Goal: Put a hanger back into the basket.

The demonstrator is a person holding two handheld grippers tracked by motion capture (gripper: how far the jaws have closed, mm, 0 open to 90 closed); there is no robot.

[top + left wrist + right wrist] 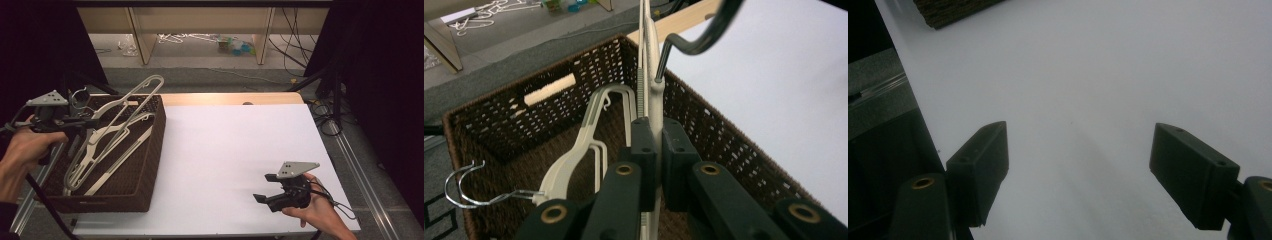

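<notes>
My left gripper [92, 120] hovers over the left part of a brown wicker basket [156, 145], shut on a white plastic hanger [131, 97] that sticks up over the basket's rim. In the left gripper view the jaws [657, 145] pinch the hanger's neck [653, 95] just below its dark hook [694, 42]. More white hangers [574, 160] with metal hooks [464, 192] lie inside the basket [724, 130]. My right gripper [261, 187] rests low over the white table [225, 145] near its front right, open [1078, 165] with nothing between its jaws.
The basket stands on the table's left side. A wooden strip [230, 98] runs along the table's far edge. On the floor beyond lie loose hangers [180, 37] among wooden furniture legs [142, 40]. Cables [325, 117] hang off the right side.
</notes>
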